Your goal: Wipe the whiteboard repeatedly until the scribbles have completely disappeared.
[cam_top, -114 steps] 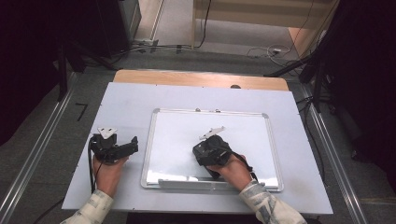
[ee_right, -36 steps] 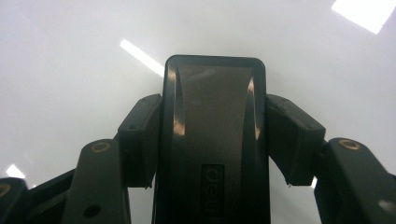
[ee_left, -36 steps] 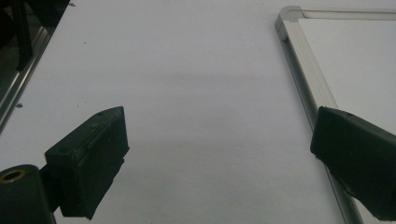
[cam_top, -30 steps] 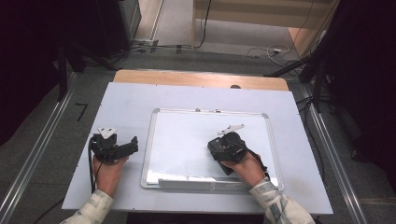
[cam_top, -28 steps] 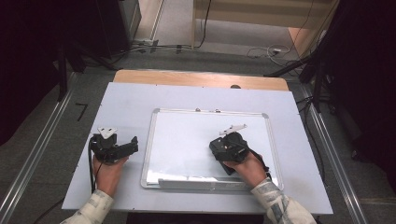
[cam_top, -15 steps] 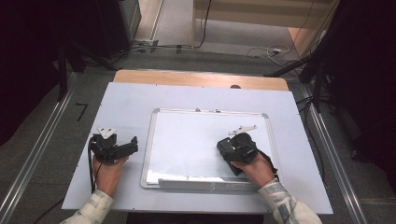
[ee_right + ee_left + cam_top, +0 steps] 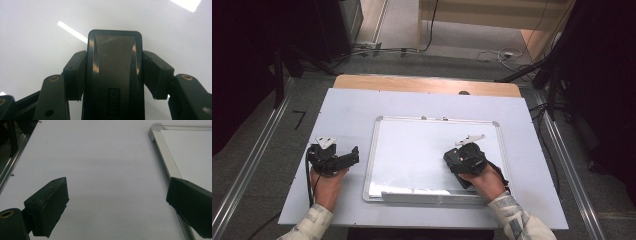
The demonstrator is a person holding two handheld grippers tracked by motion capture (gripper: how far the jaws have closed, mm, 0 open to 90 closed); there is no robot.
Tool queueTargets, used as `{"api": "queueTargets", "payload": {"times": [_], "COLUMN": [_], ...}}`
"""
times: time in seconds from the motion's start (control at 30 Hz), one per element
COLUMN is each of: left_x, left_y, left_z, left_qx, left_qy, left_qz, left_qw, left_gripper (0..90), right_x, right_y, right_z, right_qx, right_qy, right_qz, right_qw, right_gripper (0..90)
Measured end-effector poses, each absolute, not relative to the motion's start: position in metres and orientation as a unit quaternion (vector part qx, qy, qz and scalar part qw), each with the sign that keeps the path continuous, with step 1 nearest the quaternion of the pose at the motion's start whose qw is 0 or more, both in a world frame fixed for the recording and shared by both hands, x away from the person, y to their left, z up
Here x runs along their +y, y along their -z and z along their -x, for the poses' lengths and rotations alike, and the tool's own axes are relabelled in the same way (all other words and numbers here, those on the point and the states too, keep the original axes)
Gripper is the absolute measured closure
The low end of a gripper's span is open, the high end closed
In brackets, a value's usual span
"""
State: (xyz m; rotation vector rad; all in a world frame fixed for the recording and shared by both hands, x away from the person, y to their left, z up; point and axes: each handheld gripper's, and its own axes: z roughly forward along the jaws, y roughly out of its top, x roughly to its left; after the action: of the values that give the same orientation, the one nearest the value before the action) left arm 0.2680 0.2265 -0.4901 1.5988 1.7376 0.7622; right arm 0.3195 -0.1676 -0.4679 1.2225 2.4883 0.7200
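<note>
A whiteboard (image 7: 422,145) with a silver frame lies flat on the table. My right gripper (image 7: 463,161) points down over the board's right part, shut on a black eraser (image 7: 115,50). In the right gripper view both pads clamp the eraser's sides, my right gripper (image 7: 115,75) holding it against the glossy white surface. My left gripper (image 7: 354,154) rests on the table left of the board, jaws wide apart. In the left gripper view my left gripper (image 7: 117,202) has nothing between its fingers, and the board's frame (image 7: 162,157) runs past its right jaw.
The pale table top (image 7: 347,115) has a wooden strip (image 7: 427,85) along its far edge. A pen tray (image 7: 414,195) runs along the board's near edge. Metal rails and floor cables lie beyond the table's sides.
My right gripper has slid to the right across the board with the eraser, from near the middle to the right part. The left gripper has stayed still.
</note>
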Motion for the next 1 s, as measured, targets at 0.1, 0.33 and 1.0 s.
{"api": "queueTargets", "payload": {"times": [0.1,0.33,1.0], "left_x": [0.225,0.226,0.226], "left_y": [0.489,0.491,0.490], "left_z": [-0.268,-0.269,-0.269], "left_qx": [0.660,0.662,0.661], "left_qy": [-0.292,-0.290,-0.291], "left_qz": [-0.611,-0.611,-0.610], "left_qw": [0.325,0.324,0.325], "left_gripper": [4.6,4.6,4.6], "right_x": [-0.158,-0.147,-0.190], "right_y": [0.468,0.469,0.472], "right_z": [-0.316,-0.315,-0.321], "right_qx": [0.870,0.873,0.840], "right_qy": [-0.255,-0.257,-0.274], "right_qz": [-0.403,-0.395,-0.446], "right_qw": [0.129,0.127,0.144], "right_gripper": [38.6,38.5,38.0]}}
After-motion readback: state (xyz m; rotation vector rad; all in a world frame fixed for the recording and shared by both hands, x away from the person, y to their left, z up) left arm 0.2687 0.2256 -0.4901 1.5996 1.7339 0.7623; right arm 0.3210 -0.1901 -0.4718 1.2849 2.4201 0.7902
